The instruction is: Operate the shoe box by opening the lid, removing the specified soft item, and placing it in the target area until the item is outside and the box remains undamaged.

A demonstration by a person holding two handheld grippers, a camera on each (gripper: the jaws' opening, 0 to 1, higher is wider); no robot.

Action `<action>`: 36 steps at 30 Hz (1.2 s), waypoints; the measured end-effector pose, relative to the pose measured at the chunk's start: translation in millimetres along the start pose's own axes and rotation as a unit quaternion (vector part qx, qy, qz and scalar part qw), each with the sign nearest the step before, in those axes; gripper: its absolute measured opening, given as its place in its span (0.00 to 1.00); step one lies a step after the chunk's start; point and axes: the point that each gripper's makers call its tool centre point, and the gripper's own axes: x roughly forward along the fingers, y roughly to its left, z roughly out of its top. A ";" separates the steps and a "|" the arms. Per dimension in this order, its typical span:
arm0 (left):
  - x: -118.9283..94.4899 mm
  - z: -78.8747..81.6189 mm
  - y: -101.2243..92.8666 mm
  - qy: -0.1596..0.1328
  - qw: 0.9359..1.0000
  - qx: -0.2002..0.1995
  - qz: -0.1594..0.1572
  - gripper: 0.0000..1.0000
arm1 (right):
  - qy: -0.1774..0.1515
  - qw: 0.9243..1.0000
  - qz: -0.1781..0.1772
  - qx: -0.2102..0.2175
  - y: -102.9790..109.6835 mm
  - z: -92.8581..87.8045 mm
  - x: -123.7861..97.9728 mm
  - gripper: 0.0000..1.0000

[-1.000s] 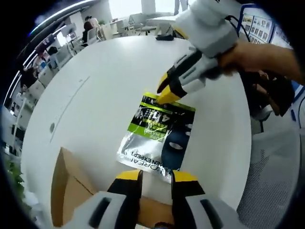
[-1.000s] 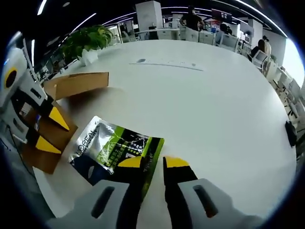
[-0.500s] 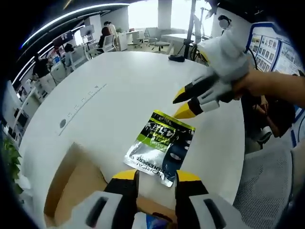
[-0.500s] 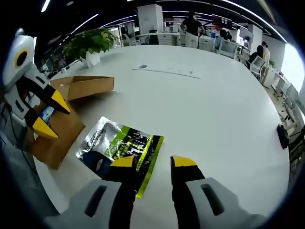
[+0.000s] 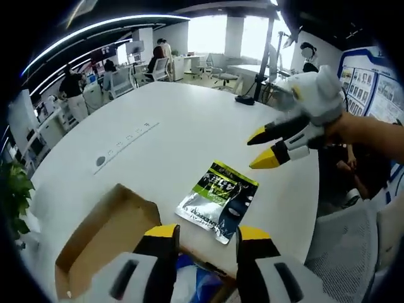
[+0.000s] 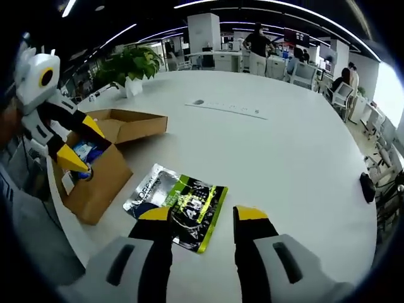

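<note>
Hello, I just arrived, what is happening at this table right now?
A person holds a two-jaw gripper in each hand over a white table. The cardboard shoe box stands open at the table's edge, with a blue item inside. A green and silver sachet lies flat on the table beside the box, already outside it. The left gripper hovers open over the box, and the right gripper hangs open above the sachet, holding nothing.

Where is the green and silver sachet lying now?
The sachet lies flat on the white table, just right of the open cardboard box in the right gripper view.
</note>
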 end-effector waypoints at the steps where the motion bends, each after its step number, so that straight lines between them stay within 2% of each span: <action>1: -2.1 -0.9 0.2 -0.001 1.000 -0.001 0.001 0.37 | -0.001 1.000 0.000 -0.002 1.9 1.0 -2.3 0.36; 8: -19.6 -6.1 2.0 -0.022 1.000 -0.018 0.001 0.43 | -0.006 1.000 0.011 -0.019 20.4 10.0 -19.2 0.40; 20: -63.8 -25.2 22.7 -0.056 0.996 -0.052 0.038 0.45 | -0.019 0.998 0.047 -0.035 63.1 27.0 -31.3 0.42; 25: -82.0 -38.8 32.7 -0.061 0.995 -0.058 0.059 0.45 | -0.020 0.997 0.057 -0.046 77.4 30.7 -29.3 0.42; 36: -117.2 -78.7 49.7 -0.058 0.989 -0.086 0.105 0.45 | -0.025 0.991 0.100 -0.080 128.8 42.8 -15.3 0.43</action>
